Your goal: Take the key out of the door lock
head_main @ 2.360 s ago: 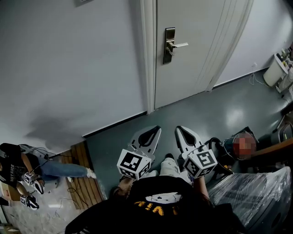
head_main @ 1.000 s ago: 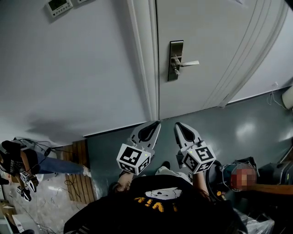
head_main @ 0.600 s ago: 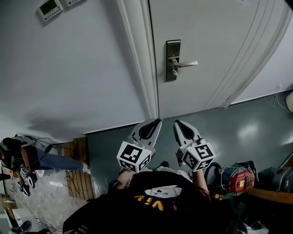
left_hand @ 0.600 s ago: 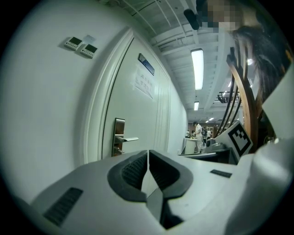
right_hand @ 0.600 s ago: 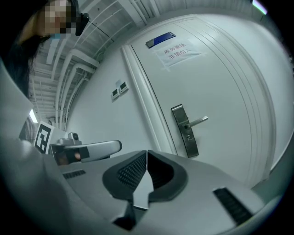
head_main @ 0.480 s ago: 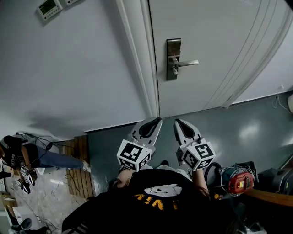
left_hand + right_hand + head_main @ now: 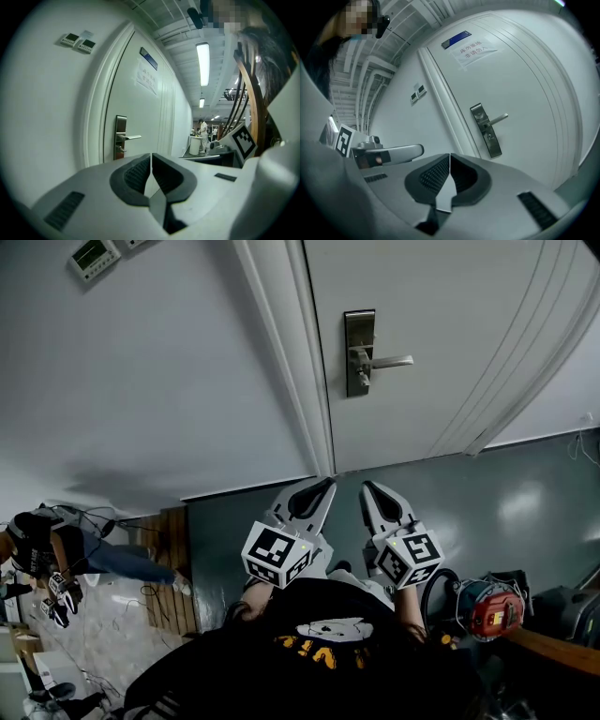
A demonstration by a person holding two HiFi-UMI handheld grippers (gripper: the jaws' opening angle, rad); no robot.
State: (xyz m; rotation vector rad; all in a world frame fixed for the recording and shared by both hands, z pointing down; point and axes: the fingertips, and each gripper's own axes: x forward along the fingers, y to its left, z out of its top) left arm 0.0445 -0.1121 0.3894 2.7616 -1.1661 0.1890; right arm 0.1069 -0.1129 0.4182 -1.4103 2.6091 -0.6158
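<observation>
Key: a small stub (image 7: 359,377) is sticking out of the plate (image 7: 358,324) at 6 o'clock of the lever (image 7: 392,361); I am taking it for the key, though it is too small to be sure; it is sitting in the lock, well apart from both grippers
Door: the door (image 7: 441,296) is looking closed; the frame (image 7: 305,352) is running along at 9 o'clock of the plate
Right gripper: the right gripper (image 7: 368,487) is pointing at the door with the lock at 12 o'clock; its jaws are pressing together on nothing
Left gripper: the left gripper (image 7: 323,486) is lying just beside the right at 9 o'clock; its jaws are likewise meeting tip to tip and carrying nothing
Risk, closed jaws: arriving without opening, the tips are likely to be butting the key or plate rather than straddling it
Risk, lever: coming in too high, a jaw is likely to be catching the lever at 12 o'clock of the key and pressing it down
Risk, pull: a key that is sitting turned is likely to be binding; tugging off-axis is risking a slip or a bend
Risk, drop: a shallow pinch on so small a bow is risking the key falling to the floor (image 7: 487,493)
</observation>
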